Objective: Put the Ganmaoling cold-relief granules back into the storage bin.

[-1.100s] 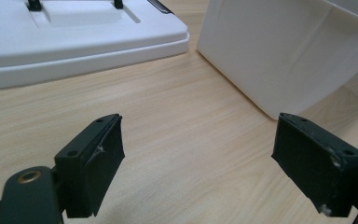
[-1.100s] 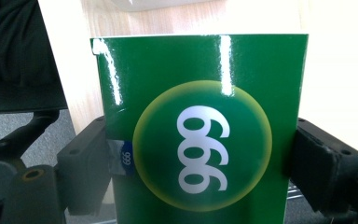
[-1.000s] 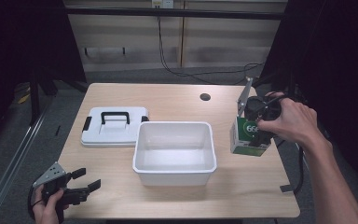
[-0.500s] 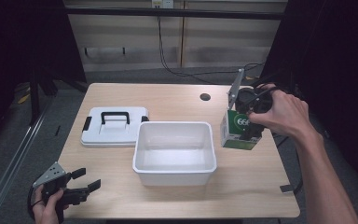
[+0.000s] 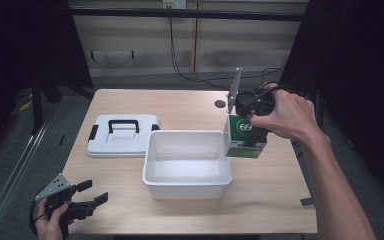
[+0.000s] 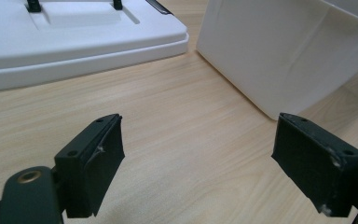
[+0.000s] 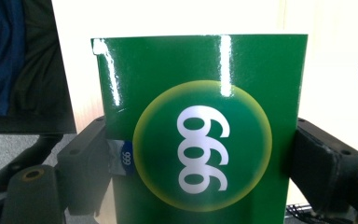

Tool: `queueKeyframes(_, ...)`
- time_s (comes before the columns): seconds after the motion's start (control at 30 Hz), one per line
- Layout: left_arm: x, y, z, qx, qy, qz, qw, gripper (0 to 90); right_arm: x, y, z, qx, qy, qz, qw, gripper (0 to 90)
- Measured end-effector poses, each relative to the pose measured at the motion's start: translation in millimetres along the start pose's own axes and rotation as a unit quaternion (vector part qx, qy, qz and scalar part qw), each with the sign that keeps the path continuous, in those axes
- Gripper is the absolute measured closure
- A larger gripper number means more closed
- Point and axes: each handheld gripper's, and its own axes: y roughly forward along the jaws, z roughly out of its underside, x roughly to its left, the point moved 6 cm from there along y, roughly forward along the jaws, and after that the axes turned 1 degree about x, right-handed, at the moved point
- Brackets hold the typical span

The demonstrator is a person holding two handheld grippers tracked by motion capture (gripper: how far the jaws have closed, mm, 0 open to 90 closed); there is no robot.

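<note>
One green box (image 5: 245,136) nearer one tub (image 5: 187,162)

Setting reads as a lab or recording studio bay, not a home: a single light-wood table (image 5: 130,107) stands alone on grey carpet (image 5: 20,165), with dark curtains (image 5: 360,75) closing off both sides. Behind the tabletop's far edge runs a plain panelled wall (image 5: 145,35) with black cables (image 5: 180,55) hanging down it, and a metal rail (image 5: 17,165) lies on the floor off the left edge. A cable port (image 5: 220,104) is cut near the tabletop's far right corner.
</note>
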Motion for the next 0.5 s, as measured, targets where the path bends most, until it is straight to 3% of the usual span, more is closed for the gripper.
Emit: queueKeyframes(0.5, 0.0, -0.2, -0.4, 0.000, 0.005, 0.002, 1.0000, 15.8, -5.2, 4.9, -43.8, -0.003, -0.020, 0.006, 0.9998, 16.2)
